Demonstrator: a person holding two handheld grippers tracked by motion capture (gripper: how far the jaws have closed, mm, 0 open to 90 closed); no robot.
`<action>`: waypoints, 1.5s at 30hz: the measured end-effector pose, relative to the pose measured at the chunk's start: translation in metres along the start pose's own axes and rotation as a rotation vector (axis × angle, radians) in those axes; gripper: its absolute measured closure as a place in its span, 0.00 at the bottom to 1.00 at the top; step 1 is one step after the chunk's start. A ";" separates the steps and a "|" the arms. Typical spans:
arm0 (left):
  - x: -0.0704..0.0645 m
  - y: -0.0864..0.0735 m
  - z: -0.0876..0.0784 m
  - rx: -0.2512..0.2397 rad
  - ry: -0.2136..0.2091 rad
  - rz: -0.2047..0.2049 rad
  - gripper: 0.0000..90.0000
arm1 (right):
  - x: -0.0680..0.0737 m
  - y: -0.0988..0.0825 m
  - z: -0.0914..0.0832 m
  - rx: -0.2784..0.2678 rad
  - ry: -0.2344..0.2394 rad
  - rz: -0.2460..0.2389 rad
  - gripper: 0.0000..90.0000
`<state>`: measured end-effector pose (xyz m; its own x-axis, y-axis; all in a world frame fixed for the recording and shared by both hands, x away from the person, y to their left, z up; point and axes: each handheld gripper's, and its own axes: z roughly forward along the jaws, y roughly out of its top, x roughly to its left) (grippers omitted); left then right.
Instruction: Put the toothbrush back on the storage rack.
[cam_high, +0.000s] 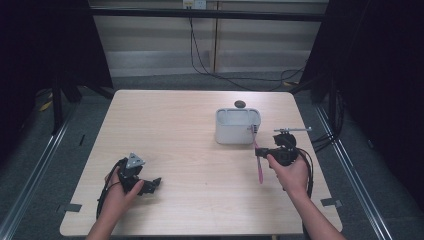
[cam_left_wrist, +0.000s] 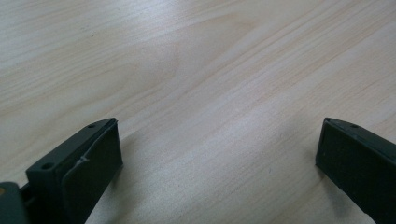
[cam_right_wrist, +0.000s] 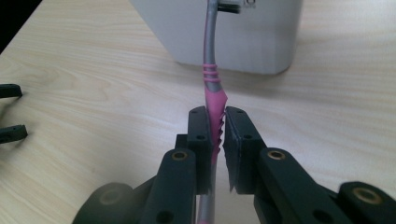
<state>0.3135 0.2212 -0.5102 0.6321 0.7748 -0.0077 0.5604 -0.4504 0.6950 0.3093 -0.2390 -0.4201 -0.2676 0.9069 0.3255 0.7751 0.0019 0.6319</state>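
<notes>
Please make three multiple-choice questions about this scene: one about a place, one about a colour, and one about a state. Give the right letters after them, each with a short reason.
1. Where does the white holder stand?
A. on the table's right half, ahead of the right gripper
B. at the table's near left corner
C. on the floor

2. What colour is the toothbrush handle where the jaws grip it?
A. green
B. pink
C. yellow

3. How is the left gripper?
A. shut on the toothbrush
B. shut on the holder
C. open, with bare table between its jaws

Answers:
1. A: in the high view the holder stands just beyond the right gripper.
2. B: the right gripper view shows a pink grip section between the jaws, grey further up.
3. C: its two jaws stand far apart with nothing between them.
</notes>
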 end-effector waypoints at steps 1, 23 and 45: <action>0.000 0.000 0.000 0.001 0.000 -0.001 0.00 | 0.000 0.000 0.000 -0.005 0.001 -0.002 0.91; 0.000 0.000 0.000 0.000 0.000 0.000 0.00 | 0.003 0.010 -0.011 -0.211 0.004 -0.103 0.91; 0.000 0.000 0.000 0.001 0.000 -0.001 0.00 | 0.005 0.031 -0.018 -0.331 0.001 -0.130 0.91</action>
<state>0.3134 0.2211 -0.5102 0.6315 0.7754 -0.0086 0.5619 -0.4499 0.6941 0.3216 -0.2422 -0.3859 -0.3524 0.9077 0.2277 0.5066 -0.0195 0.8620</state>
